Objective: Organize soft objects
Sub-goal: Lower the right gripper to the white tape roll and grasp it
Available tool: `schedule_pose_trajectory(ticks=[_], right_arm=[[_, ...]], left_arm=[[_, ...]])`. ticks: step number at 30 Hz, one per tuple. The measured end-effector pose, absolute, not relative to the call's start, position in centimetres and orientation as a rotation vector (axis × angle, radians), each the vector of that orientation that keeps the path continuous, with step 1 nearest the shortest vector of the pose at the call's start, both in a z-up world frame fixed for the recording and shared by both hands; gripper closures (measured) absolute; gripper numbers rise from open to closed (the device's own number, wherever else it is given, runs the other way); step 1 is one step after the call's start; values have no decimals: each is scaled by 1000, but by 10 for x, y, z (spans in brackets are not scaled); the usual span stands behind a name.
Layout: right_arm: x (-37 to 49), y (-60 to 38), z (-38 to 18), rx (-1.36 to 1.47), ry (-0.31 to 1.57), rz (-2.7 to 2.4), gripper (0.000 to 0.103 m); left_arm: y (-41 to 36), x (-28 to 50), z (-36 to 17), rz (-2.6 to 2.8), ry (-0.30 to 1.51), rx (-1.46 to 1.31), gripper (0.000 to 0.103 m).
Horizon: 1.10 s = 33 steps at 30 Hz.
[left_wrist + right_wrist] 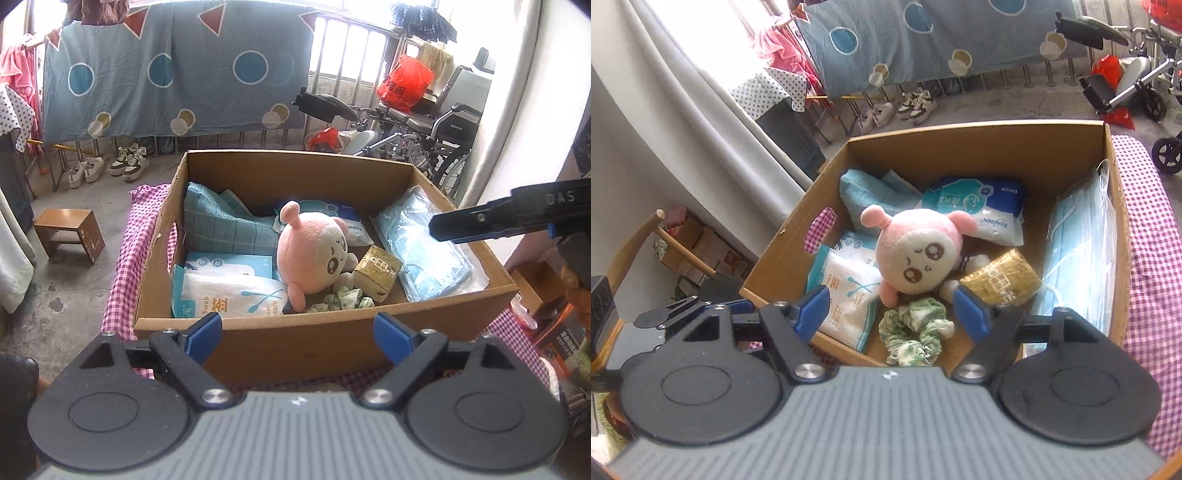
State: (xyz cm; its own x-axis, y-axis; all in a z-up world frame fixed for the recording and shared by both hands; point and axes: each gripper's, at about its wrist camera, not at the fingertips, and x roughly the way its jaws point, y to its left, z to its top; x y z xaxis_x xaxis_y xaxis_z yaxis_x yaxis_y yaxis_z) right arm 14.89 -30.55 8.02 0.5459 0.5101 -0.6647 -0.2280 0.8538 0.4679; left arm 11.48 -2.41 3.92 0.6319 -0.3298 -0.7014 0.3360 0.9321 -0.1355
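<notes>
Both tools wide over the packed cardboard box [798,236]

Right tool [890,310] and left tool [299,328] hold nothing; approach the green scrunchie [916,328] at the box's near edge squarely, pinching one fold.

One cardboard box [979,147], one plush toy [916,254], one scrunchie [916,332].

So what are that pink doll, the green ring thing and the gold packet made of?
The pink doll looks like plush fabric: fuzzy, matte, softly rounded. The green ring seems to be gathered printed cloth, a scrunchie by its ruffles. The gold packet looks like glossy foil or plastic film; it glints and creases.
</notes>
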Motion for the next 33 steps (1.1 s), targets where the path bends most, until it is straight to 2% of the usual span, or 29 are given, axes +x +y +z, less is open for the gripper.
schedule_pose_trajectory(ticks=[2,12,17,21,28,33], right_arm=[[128,-311,96,339,839,450,20],[29,-332,132,314,714,429,17],[-15,-331,112,430,746,479,17],[-33,-321,68,546,819,465,17],[-12,-320,7,714,882,363,20],[17,-322,-15,815,898,340,30]], left_arm=[[-24,109,41,-357,791,23,9],[-27,88,38,-308,790,88,9],[-31,75,27,-315,791,96,9],[-38,63,8,-370,800,93,10],[-71,55,-25,-527,794,163,23],[-98,64,-38,-594,778,248,44]])
